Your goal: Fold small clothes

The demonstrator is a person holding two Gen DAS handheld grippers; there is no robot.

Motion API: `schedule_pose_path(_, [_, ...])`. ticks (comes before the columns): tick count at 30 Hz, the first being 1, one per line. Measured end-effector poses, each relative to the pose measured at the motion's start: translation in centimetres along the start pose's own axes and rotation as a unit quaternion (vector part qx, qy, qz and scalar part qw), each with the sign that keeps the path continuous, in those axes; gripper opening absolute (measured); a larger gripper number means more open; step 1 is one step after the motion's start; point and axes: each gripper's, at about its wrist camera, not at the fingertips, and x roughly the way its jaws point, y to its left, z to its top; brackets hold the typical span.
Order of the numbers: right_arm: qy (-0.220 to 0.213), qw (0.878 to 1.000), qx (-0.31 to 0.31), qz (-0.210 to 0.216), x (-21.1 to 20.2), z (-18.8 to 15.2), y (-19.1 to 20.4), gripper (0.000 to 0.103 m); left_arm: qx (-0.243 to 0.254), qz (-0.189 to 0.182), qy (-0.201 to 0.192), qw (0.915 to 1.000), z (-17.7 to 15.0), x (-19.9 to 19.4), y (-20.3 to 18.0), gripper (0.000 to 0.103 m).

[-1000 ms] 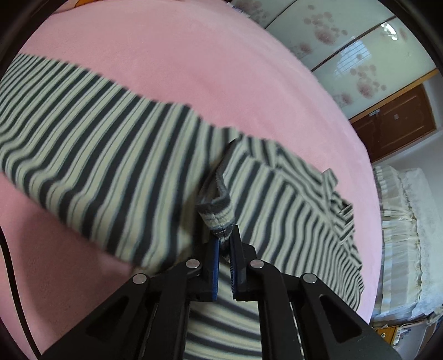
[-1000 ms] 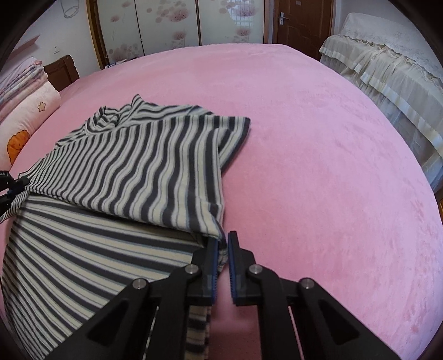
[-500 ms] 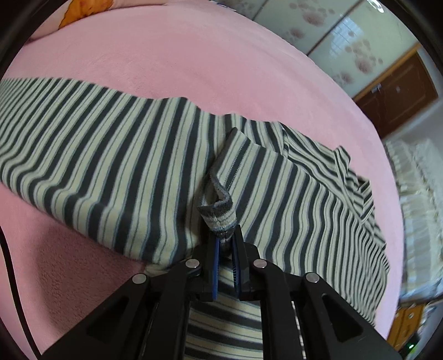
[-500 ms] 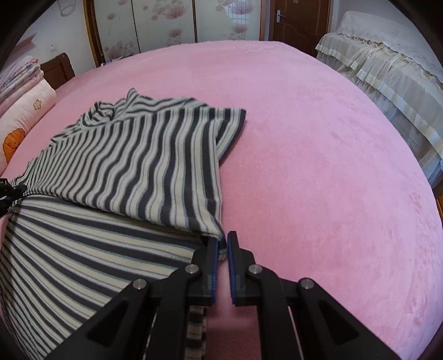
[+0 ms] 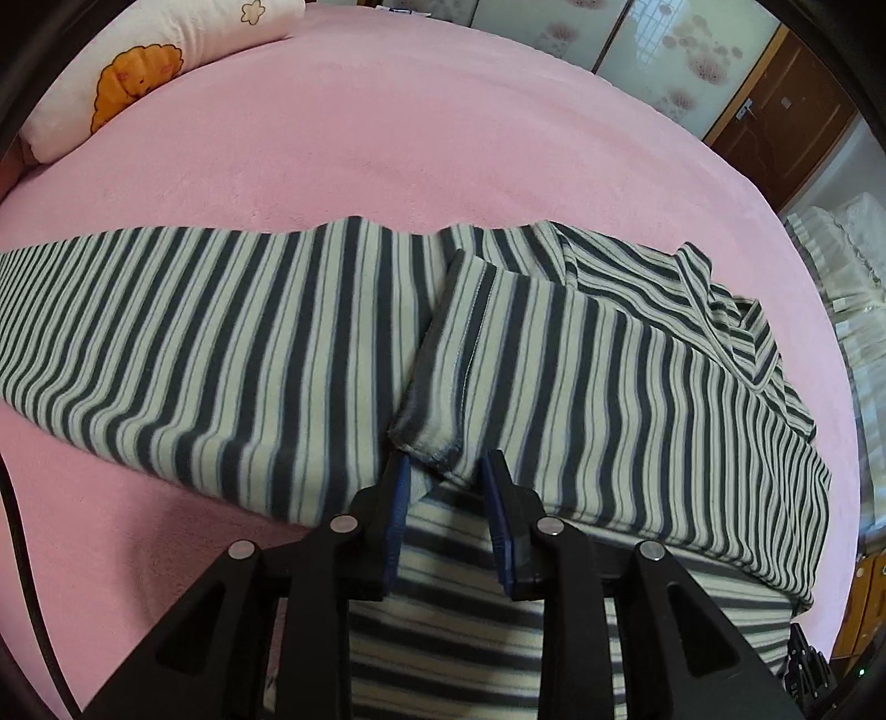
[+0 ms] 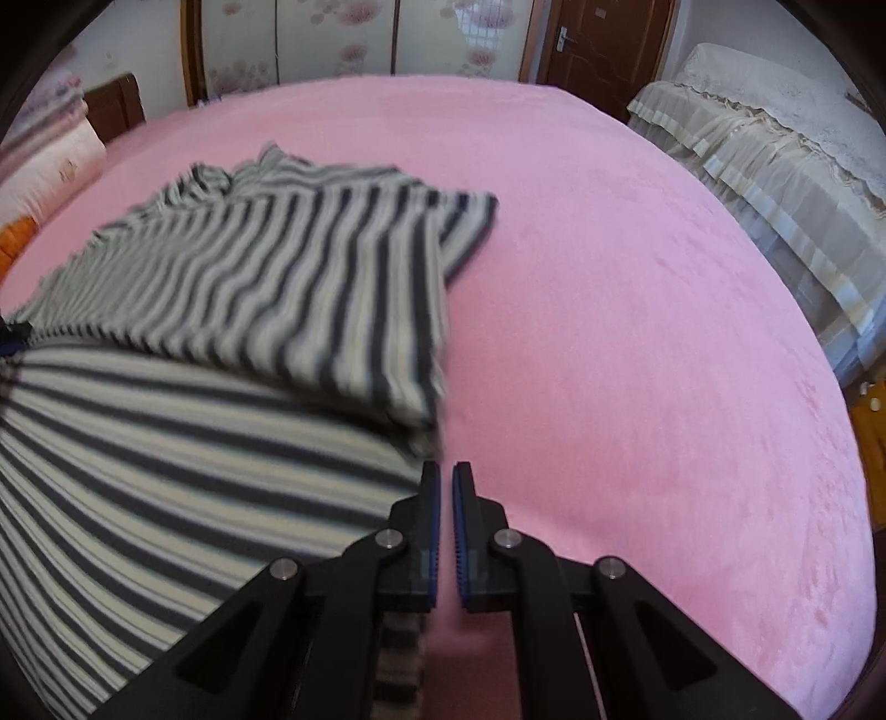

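A grey-and-cream striped shirt [image 5: 609, 387] lies partly folded on the pink bed [image 5: 332, 138]. Its sleeve cuff [image 5: 429, 437] rests on the body just ahead of my left gripper [image 5: 446, 471]. The jaws there are opening, and the pads stand clear on either side of the cuff. In the right wrist view the shirt [image 6: 249, 288] shows a folded upper layer. That layer's near corner [image 6: 426, 437] meets the tips of my right gripper [image 6: 446, 476], which is shut on that corner. More striped cloth runs under its left finger.
A white pillow with an orange print [image 5: 138, 83] lies at the head of the bed. A second bed with a cream frilled cover [image 6: 775, 166] stands to the right. Wardrobe doors [image 6: 332, 39] and a brown door [image 6: 592, 44] are behind. Bare pink bed [image 6: 637, 332] spreads right of the shirt.
My left gripper has let go of the sleeve cuff, which has dropped flat onto the shirt, and its view has rolled. The right gripper stays shut at the folded corner.
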Motion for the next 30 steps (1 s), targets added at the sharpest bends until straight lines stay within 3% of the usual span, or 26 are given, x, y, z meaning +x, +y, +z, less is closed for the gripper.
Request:
schedule_pose_path(4, [-0.003,1.0,0.0,0.004,-1.9,-0.5,-0.7,0.007,-0.006,-0.004,-0.019,0.9998,-0.5,-2.6,0.9,0.062])
schedule_pose_path(8, [-0.014,1.0,-0.005,0.004,-4.3,-0.7,-0.7,0.008,0.0,0.01,-0.047,0.9989,-1.3,-6.1,2.2,0.073])
schedule_pose_path(15, [-0.029,0.999,0.004,0.038,-8.3,-0.6,1.1,0.01,0.032,0.042,-0.093,0.9943,-3.5,-13.3,4.0,0.084])
schedule_pose_path(19, [-0.042,0.997,0.001,0.06,-10.8,-0.5,3.1,0.023,0.047,0.049,-0.105,0.9922,-5.1,-17.1,4.7,0.086])
schedule_pose_path(30, [-0.074,0.991,-0.027,0.112,-17.2,0.3,9.5,0.024,0.069,0.033,-0.132,0.9883,-8.9,-23.9,6.8,0.097])
